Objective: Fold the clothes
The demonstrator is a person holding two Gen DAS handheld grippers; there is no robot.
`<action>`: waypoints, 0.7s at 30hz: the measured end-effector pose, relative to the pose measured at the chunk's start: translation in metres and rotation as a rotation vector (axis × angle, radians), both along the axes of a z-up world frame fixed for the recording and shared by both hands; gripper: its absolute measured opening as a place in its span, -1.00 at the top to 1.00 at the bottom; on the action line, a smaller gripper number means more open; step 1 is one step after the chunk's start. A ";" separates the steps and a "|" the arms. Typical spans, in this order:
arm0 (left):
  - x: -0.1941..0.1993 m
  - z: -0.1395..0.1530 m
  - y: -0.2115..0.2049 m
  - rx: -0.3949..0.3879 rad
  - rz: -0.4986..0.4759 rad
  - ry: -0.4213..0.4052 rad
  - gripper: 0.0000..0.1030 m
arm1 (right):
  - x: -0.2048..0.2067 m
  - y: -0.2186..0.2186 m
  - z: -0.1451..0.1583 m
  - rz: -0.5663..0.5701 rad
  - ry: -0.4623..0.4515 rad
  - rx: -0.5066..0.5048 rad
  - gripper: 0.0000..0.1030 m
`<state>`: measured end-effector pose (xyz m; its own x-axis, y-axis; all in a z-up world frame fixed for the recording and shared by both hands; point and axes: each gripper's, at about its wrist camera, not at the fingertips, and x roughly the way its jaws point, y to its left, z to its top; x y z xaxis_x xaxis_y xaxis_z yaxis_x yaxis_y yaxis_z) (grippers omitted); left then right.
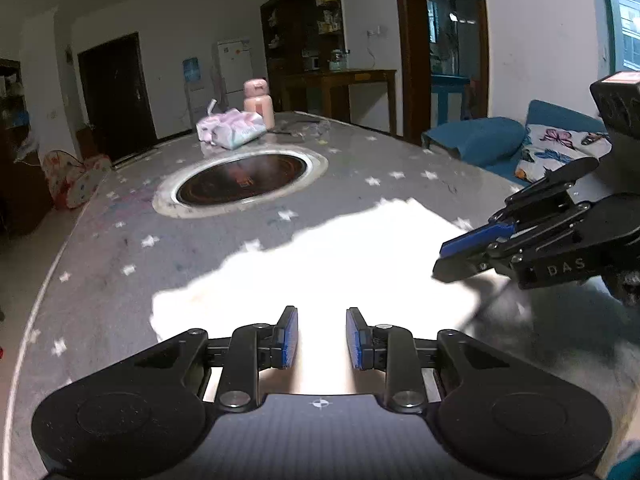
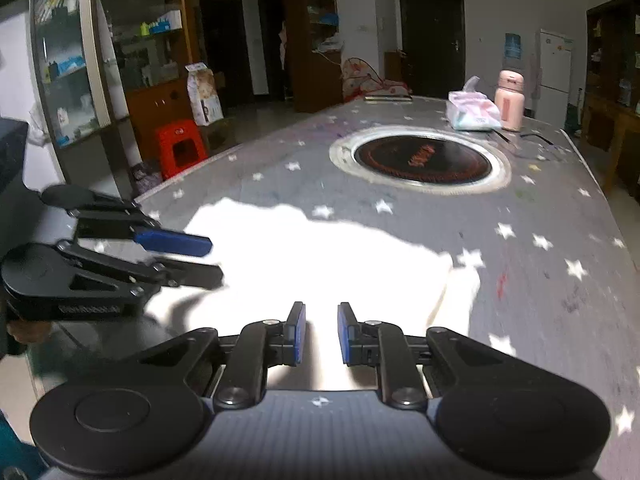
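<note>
**Two claws over a white garment on the star-patterned tabletop**

On the grey tabletop point(image 1: 100, 240) with white stars, a white garment point(image 1: 320, 264) lies flat in strong light, so bright that you cannot see its folds or edges in detail. It lies near the front edge, in front of the round dark cooktop point(image 1: 244, 180) set in the tabletop.

From the left wrist view you see your left claw point(image 1: 321, 336) with its blue pads apart and only the garment's surface visible between them, nothing clamped. At the right side of this view your right claw point(image 1: 460, 258) reaches over the garment's right edge. This view also shows a blue sofa point(image 1: 480, 140) with a butterfly-print cloth, which the other view does not show.

From the right wrist view your right claw point(image 2: 321, 332) stands with a narrow gap between its pads, gripping nothing you can see. Your left claw point(image 2: 204, 258) appears at the left, over the garment's left part. Only this view shows the red stool point(image 2: 180, 148) and the glass cabinet point(image 2: 72, 60).

Beyond the cooktop stand a tissue pack point(image 2: 474, 112) and a pink bottle point(image 2: 509, 102), just beside each other.
</note>
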<state>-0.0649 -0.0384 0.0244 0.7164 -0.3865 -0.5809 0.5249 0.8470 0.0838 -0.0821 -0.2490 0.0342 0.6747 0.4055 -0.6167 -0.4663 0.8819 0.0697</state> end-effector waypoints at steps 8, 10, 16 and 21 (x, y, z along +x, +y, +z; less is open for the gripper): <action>0.000 -0.007 0.016 -0.013 0.062 0.016 0.43 | -0.015 -0.018 -0.005 -0.071 -0.023 0.048 0.69; 0.000 -0.009 0.021 -0.027 0.073 0.023 0.43 | -0.015 -0.022 -0.007 -0.080 -0.011 0.044 0.69; 0.001 -0.005 0.031 -0.046 0.109 0.035 0.39 | -0.013 -0.028 -0.006 -0.073 0.003 0.046 0.69; 0.008 -0.005 0.040 -0.055 0.142 0.045 0.38 | -0.006 -0.028 -0.001 -0.081 -0.013 0.045 0.66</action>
